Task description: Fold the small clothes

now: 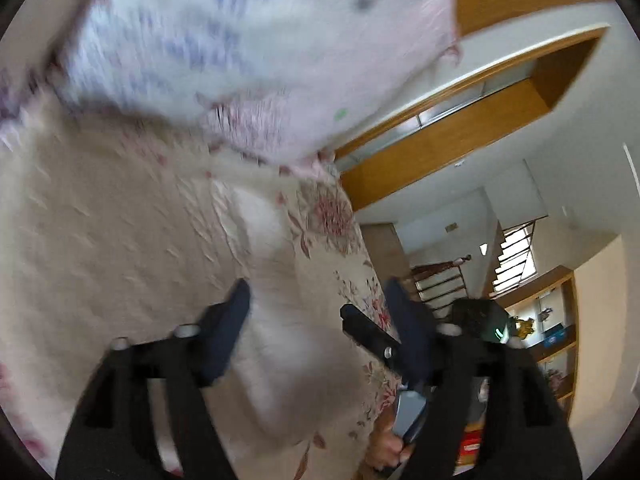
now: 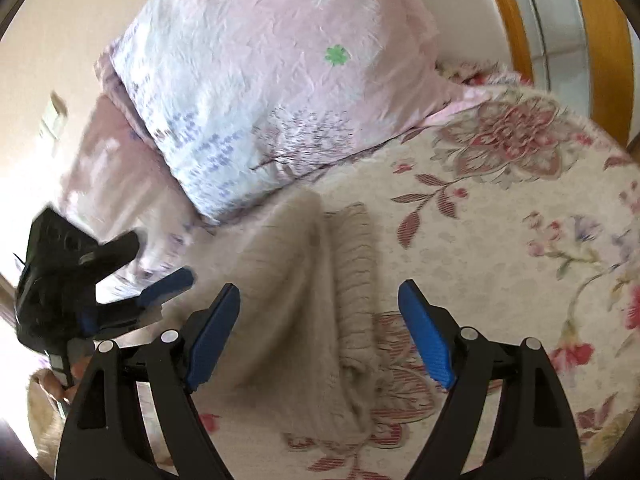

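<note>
A beige ribbed knit garment (image 2: 316,300) is seen lying on a floral bedspread (image 2: 500,208), directly ahead of the right gripper (image 2: 320,300) and partly between its blue-padded fingers (image 2: 424,336). The knit is bunched into long folds running away from the tongs, with a ribbed band visible along its right side and a rumpled lower end near the finger bases. The jaws of the right gripper are held wide apart, with nothing clamped between them; whether they touch the cloth cannot be told. Beyond the garment, a pink and white flowered pillow (image 2: 272,80) is propped at the far edge of the bedspread. The left gripper (image 2: 160,268) is seen to the left of the right one, its fingers parted, one pad (image 2: 168,284) lying just beside the knit's left edge. In the left wrist view, which is blurred, the left gripper (image 1: 318,308) is shown spread open over a pale fold (image 1: 260,280) of the garment, and the pillow (image 1: 248,48) fills the space ahead. A wooden wardrobe frame (image 1: 460,128) stands to the right of it.
</note>
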`<state>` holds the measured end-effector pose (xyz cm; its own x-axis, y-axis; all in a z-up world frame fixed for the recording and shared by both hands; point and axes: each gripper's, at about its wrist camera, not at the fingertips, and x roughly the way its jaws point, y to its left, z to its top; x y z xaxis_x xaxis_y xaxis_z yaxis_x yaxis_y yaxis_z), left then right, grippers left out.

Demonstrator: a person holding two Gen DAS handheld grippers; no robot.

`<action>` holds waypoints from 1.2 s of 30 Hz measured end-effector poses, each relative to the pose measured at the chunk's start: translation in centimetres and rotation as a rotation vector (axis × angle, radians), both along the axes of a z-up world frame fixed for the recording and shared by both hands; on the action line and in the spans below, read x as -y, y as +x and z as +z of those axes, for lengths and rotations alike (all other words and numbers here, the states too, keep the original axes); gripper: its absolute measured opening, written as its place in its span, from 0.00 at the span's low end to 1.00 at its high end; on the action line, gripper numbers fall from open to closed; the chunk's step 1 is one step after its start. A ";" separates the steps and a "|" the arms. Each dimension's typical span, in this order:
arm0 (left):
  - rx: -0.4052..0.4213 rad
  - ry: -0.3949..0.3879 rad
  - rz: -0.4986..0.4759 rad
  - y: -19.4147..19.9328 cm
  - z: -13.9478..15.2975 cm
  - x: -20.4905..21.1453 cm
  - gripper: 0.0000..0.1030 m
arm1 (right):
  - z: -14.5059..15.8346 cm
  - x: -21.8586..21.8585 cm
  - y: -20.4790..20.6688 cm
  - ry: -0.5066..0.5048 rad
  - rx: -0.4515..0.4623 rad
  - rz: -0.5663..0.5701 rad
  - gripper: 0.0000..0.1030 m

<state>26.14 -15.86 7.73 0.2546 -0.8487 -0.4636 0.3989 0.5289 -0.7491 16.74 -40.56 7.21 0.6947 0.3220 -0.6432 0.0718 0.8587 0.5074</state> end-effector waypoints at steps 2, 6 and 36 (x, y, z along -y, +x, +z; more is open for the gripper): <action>0.084 0.079 0.045 -1.2 1.4 -1.9 0.73 | 0.1 0.1 0.5 0.073 -0.004 0.027 0.81; 0.266 0.404 0.219 -2.9 2.0 -4.8 0.79 | -0.1 -0.5 2.1 0.155 -0.052 0.075 0.80; 0.301 0.732 0.342 -3.5 -2.7 -6.9 0.88 | 0.7 -1.5 4.7 0.014 -0.020 -0.037 0.09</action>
